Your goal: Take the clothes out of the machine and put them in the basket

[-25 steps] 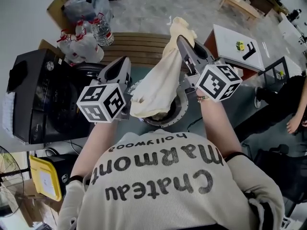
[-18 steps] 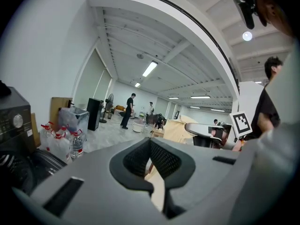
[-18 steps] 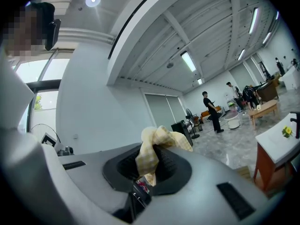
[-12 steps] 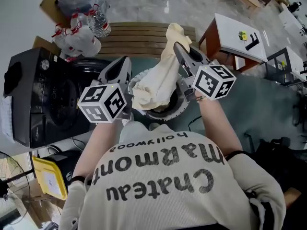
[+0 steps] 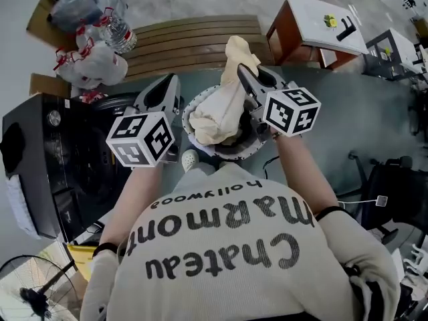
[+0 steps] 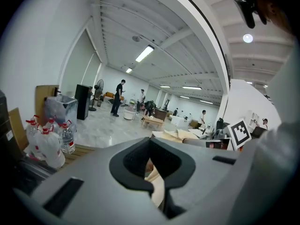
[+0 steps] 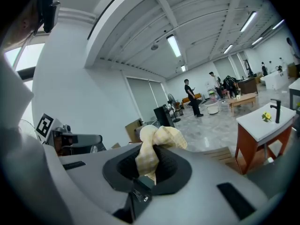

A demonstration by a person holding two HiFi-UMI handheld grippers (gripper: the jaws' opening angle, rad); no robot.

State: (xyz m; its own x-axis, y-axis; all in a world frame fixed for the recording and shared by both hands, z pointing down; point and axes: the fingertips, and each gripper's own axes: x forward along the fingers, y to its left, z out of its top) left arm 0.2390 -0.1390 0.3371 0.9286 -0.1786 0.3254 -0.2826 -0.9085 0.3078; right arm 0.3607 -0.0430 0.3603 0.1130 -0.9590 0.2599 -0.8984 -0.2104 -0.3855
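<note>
A cream cloth (image 5: 224, 105) hangs from my right gripper (image 5: 242, 69), whose jaws are shut on its upper end. The same bunched end (image 7: 152, 146) sticks up out of the right gripper (image 7: 149, 165) in the right gripper view. The cloth's lower part lies in a round pale basket (image 5: 249, 147) on the floor between my hands. My left gripper (image 5: 172, 82) is at the basket's left rim, jaws shut. A strip of the cream cloth (image 6: 157, 189) shows in the slit between them. The black machine (image 5: 60, 159) stands at the left.
A slatted wooden bench (image 5: 194, 42) lies beyond the basket. Water bottles and plastic bags (image 5: 93, 45) sit at its left end. A white-topped table (image 5: 321, 25) stands at the back right, a dark chair (image 5: 394, 192) at the right, a fan (image 5: 33, 293) at the bottom left.
Both grippers have come down with the cloth. Its lower part has sunk further into the round basket.
</note>
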